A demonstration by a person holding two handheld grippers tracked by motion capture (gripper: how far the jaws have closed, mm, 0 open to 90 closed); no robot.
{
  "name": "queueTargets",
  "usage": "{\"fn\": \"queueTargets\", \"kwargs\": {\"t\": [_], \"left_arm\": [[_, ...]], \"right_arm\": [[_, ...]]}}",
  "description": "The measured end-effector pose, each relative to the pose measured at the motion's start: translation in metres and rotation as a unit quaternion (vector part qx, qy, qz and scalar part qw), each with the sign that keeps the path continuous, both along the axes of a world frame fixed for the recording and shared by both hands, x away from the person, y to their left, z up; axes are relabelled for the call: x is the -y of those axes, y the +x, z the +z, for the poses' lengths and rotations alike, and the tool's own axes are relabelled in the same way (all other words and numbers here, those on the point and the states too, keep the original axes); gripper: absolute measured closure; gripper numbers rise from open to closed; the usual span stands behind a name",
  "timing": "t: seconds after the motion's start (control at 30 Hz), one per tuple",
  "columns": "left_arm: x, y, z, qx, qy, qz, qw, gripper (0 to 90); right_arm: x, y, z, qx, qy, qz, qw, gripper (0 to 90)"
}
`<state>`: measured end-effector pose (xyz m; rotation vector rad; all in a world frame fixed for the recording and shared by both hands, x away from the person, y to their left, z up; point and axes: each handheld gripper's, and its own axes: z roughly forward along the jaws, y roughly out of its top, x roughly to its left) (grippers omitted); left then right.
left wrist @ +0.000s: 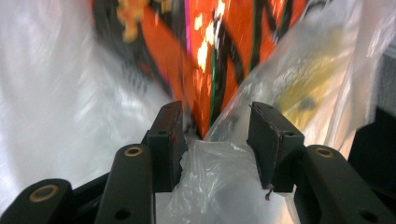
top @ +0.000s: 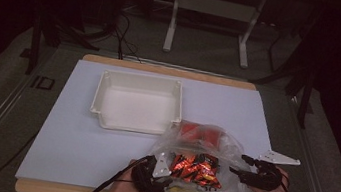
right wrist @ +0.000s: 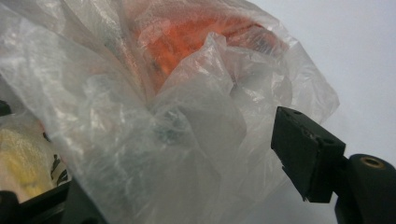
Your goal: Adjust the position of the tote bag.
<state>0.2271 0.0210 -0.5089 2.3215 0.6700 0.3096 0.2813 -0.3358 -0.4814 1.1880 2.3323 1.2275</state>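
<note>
High view: a crinkled clear plastic bag (top: 199,163) lies at the near right of the white mat (top: 77,133), holding glossy orange-and-black packets (top: 196,169); no print is readable. The left gripper (top: 161,168) has its jaws half apart with bag film bunched between them, grip uncertain. The right gripper (top: 244,167) stands open with film between its jaws. A white rectangular tray (top: 105,117) sits farther back.

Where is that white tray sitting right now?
In the high view the white tray sits on the pale mat, left of centre toward the far edge, just beyond the clear plastic bag of snack packets.
</note>
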Motion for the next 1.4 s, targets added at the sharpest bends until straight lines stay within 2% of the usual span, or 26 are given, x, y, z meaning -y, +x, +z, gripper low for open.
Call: {"fn": "queueTargets", "kwargs": {"t": [0.2, 0.43, 0.47, 0.5, 0.53, 0.63, 0.67, 0.77, 0.87, 1.0, 1.13, 1.2, 1.23, 1.27, 1.3, 1.33, 1.37, 1.4], "left_arm": [[-0.004, 0.001, -0.014, -0.005, 0.025, 0.009, 0.9996, 55.3], [-0.008, 0.008, -0.019, -0.013, 0.012, 0.021, 0.9996, 53.5], [-0.009, 0.01, -0.019, -0.014, 0.009, 0.024, 0.9996, 53.1], [-0.009, 0.011, -0.019, -0.015, 0.008, 0.026, 0.9995, 53.1], [-0.009, 0.012, -0.02, -0.014, 0.006, 0.029, 0.9995, 52.0], [-0.009, 0.014, -0.02, -0.012, 0.004, 0.037, 0.9993, 51.2], [-0.009, 0.015, -0.02, -0.012, 0.002, 0.038, 0.9992, 50.7], [-0.009, 0.014, -0.02, -0.007, 0.006, 0.035, 0.9993, 50.4], [-0.009, 0.014, -0.02, -0.006, 0.005, 0.033, 0.9994, 50.0], [-0.008, 0.014, -0.02, -0.005, 0.005, 0.03, 0.9995, 49.3], [-0.008, 0.015, -0.02, -0.005, 0.004, 0.03, 0.9995, 49.0], [-0.008, 0.014, -0.02, -0.004, 0.004, 0.03, 0.9995, 48.7], [-0.008, 0.014, -0.02, -0.003, 0.004, 0.03, 0.9995, 48.7], [-0.008, 0.014, -0.02, -0.003, 0.003, 0.03, 0.9995, 48.5], [-0.008, 0.014, -0.02, -0.003, 0.003, 0.03, 0.9995, 48.5], [-0.008, 0.014, -0.02, -0.003, 0.003, 0.03, 0.9995, 48.4], [-0.008, 0.014, -0.02, -0.003, 0.003, 0.03, 0.9995, 48.3], [-0.009, 0.015, -0.02, -0.002, 0.006, 0.03, 0.9995, 48.0]], "right_arm": [[0.0, 0.001, -0.005, -0.012, -0.01, -0.001, 0.9999, 34.0], [0.002, 0.004, -0.016, -0.032, -0.035, -0.009, 0.9988, 36.0], [0.002, 0.006, -0.02, -0.04, -0.049, -0.016, 0.9979, 38.1], [0.002, 0.006, -0.02, -0.04, -0.049, -0.016, 0.9979, 38.1], [0.002, 0.008, -0.025, -0.046, -0.066, -0.021, 0.9966, 38.4], [0.002, 0.009, -0.029, -0.053, -0.075, -0.024, 0.9955, 39.4], [0.002, 0.011, -0.034, -0.063, -0.084, -0.022, 0.9942, 40.9], [0.002, 0.011, -0.038, -0.072, -0.088, -0.019, 0.9933, 40.6], [0.003, 0.01, -0.035, -0.074, -0.078, -0.018, 0.994, 37.6], [0.004, 0.0, -0.022, -0.069, -0.045, 0.004, 0.9966, 32.3], [0.0, -0.006, -0.019, -0.07, -0.05, 0.02, 0.9961, 29.8], [-0.005, -0.01, -0.022, -0.074, -0.07, 0.038, 0.9941, 28.2], [-0.005, -0.01, -0.022, -0.074, -0.07, 0.038, 0.9941, 28.2], [-0.008, -0.011, -0.028, -0.082, -0.096, 0.042, 0.9911, 28.3], [-0.008, -0.011, -0.028, -0.082, -0.096, 0.042, 0.9911, 28.3], [-0.009, -0.011, -0.032, -0.087, -0.112, 0.043, 0.9889, 28.3], [-0.009, -0.011, -0.032, -0.087, -0.112, 0.043, 0.9889, 28.3], [-0.011, -0.011, -0.036, -0.08, -0.13, 0.039, 0.9875, 29.8]]}}
